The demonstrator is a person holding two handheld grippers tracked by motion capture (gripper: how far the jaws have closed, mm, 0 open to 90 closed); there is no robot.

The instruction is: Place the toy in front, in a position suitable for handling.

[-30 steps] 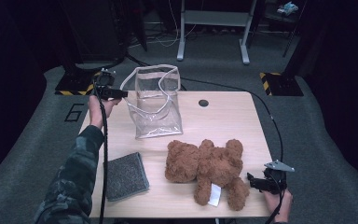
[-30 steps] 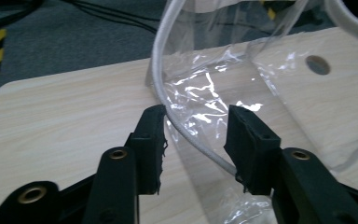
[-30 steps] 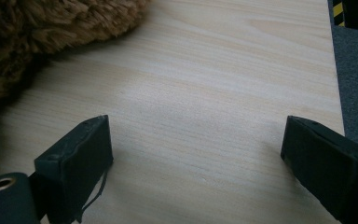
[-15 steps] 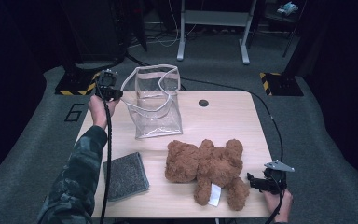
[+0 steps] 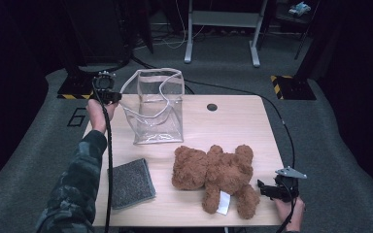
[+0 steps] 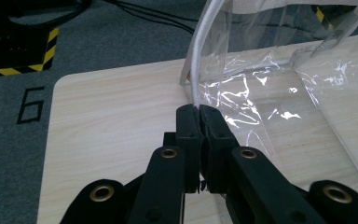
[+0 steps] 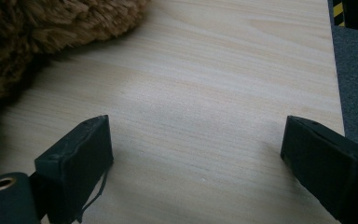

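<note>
Jaws of the left gripper (image 6: 199, 112) pinch the clear bag (image 5: 156, 108) by its white-edged rim; right gripper (image 7: 196, 154) gapes wide, holding nothing.

- The left gripper (image 5: 118, 97) is held out at the end of a stretched, camouflage-sleeved left forearm (image 5: 80, 180); its jaws have just been closed, pads pressed together on a thin white edge.
- The right gripper (image 5: 263, 190) is held low in the right hand (image 5: 289, 212), jaws spread wide.

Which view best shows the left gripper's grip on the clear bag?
Left gripper view: the left gripper has just closed, jaws pinching the clear bag at its white edge trim. High view shows the whole bag standing, grip tiny. Right gripper view shows teddy bear and table.
</note>
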